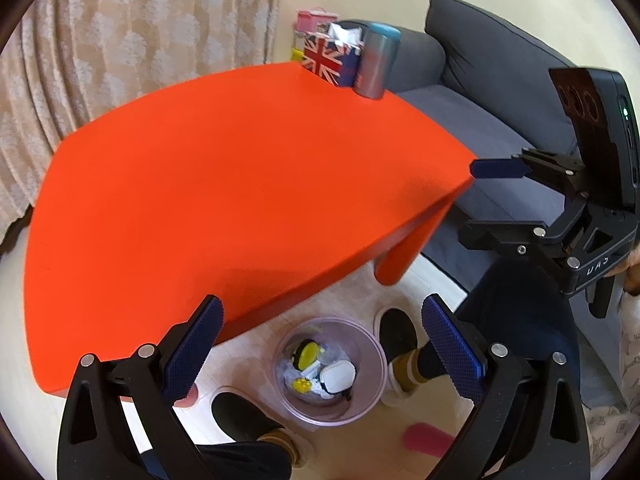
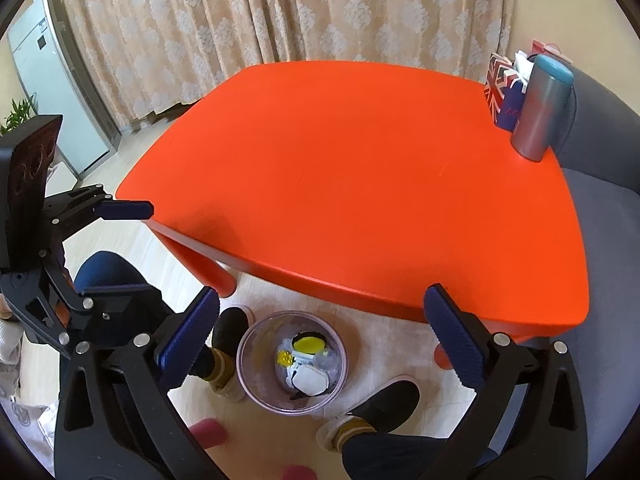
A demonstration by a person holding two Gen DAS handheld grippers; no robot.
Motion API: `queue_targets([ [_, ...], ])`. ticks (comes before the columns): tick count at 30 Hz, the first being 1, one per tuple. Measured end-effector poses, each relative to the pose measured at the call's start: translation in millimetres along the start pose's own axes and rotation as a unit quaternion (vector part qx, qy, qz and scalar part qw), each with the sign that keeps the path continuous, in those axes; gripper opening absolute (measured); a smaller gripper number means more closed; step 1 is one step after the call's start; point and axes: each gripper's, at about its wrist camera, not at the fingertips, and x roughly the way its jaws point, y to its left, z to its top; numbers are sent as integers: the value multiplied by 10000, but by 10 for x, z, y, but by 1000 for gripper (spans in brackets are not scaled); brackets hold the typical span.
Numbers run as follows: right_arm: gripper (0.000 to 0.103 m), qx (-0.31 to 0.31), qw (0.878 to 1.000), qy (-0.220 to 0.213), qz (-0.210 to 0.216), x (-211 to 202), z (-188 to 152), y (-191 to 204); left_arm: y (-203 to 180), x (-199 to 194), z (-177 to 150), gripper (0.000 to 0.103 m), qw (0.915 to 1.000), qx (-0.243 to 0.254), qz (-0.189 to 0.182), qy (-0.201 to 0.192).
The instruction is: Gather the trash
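A clear plastic bin stands on the floor just in front of the orange table. It holds trash: white wrappers and yellow pieces. My left gripper hangs open above the bin, with nothing between its blue pads. In the right wrist view the same bin and trash lie below my right gripper, which is open and empty too. Each gripper shows in the other's view: the right gripper at the right side, the left gripper at the left side. The tabletop is bare apart from its far corner.
A Union Jack box and a grey-blue tumbler stand on the table's far corner. A grey sofa lies beyond the table. A person's feet in black slippers flank the bin. A pink object lies on the floor nearby.
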Motion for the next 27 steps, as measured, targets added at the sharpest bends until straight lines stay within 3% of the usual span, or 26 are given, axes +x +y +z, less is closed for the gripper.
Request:
queue_targets([
  [13, 100, -54, 9981, -412, -457, -129, 473, -16, 421, -339, 343, 95, 9960, -466, 510, -573],
  [23, 100, -16, 9951, -827, -540, -252, 815, -65, 580, -456, 544, 95, 9920, -626, 758, -794],
  [27, 100, -26, 9940, -940, -561, -292, 900, -71, 621, -506, 609, 96, 9880, -699, 1033, -906],
])
